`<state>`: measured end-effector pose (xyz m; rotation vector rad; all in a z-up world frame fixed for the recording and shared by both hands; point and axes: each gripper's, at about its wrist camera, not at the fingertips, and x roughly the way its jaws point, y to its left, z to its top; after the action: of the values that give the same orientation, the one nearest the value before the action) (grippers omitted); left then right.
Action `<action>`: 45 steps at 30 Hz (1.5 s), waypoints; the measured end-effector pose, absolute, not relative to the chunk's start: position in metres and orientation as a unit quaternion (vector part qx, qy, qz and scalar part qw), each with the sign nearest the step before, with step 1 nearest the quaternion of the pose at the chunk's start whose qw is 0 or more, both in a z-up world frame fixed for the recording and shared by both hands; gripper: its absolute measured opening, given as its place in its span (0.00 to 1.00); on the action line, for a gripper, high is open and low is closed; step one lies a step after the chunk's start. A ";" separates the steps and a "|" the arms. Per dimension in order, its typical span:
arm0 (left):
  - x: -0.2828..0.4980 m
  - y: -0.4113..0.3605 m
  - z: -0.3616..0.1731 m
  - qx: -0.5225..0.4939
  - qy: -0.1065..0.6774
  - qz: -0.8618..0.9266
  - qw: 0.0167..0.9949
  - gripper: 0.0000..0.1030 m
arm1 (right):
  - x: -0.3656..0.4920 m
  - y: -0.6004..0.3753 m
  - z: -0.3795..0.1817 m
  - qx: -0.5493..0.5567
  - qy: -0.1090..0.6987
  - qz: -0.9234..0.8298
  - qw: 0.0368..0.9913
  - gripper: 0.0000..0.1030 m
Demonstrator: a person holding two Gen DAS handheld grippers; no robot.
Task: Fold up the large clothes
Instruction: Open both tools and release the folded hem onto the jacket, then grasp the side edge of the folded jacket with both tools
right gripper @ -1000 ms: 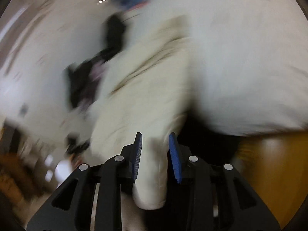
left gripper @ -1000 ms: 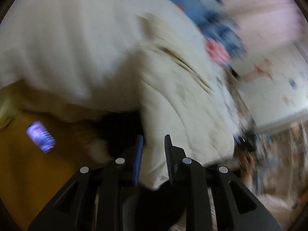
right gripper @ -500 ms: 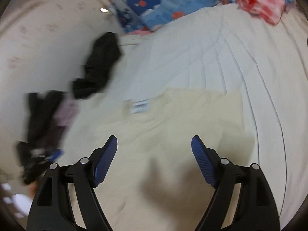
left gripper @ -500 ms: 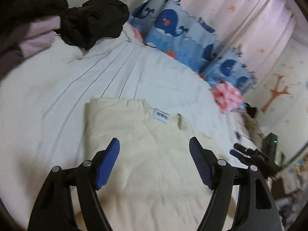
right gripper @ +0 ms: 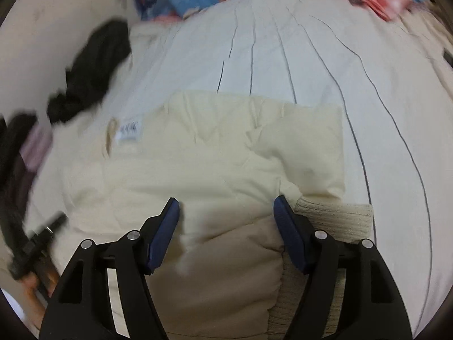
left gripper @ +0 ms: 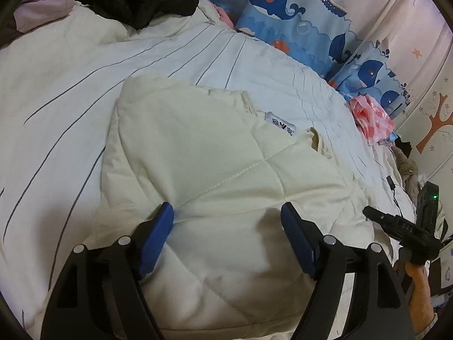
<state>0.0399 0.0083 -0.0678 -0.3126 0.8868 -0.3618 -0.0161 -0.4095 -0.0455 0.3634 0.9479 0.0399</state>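
Left wrist view: the left gripper (left gripper: 226, 235) stands wide open, holding nothing, over the cream jacket (left gripper: 215, 175), which lies on the bed (left gripper: 70, 85) ahead of and below its fingers. A label (left gripper: 280, 127) marks the collar at the far edge. The right gripper (left gripper: 402, 226) shows at far right.

Right wrist view: the right gripper (right gripper: 226, 232) is likewise wide open and empty above the jacket (right gripper: 215, 153); a ribbed hem (right gripper: 334, 218) sits just right of its fingers. The jacket appears at least once folded; further folds probably remain.
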 end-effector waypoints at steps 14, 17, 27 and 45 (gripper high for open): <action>-0.023 0.167 -0.040 -0.295 0.424 -0.246 0.820 0.87 | -0.204 -0.484 0.001 0.282 0.462 0.069 0.838 0.88; -0.062 0.223 -0.051 -0.305 0.452 -0.243 0.803 0.90 | -0.266 -0.507 -0.013 0.341 0.471 0.109 0.807 0.88; -0.175 0.227 -0.131 -0.318 0.544 -0.343 0.697 0.92 | -0.339 -0.499 -0.052 0.450 0.464 0.230 0.728 0.88; -0.206 0.207 -0.133 -0.376 0.509 -0.387 0.671 0.48 | -0.349 -0.469 -0.056 0.423 0.437 0.283 0.742 0.50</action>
<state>-0.2060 0.2074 -0.1327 -0.8474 1.1464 -0.8721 -0.3488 -0.4690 -0.0560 0.9271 0.9573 0.6195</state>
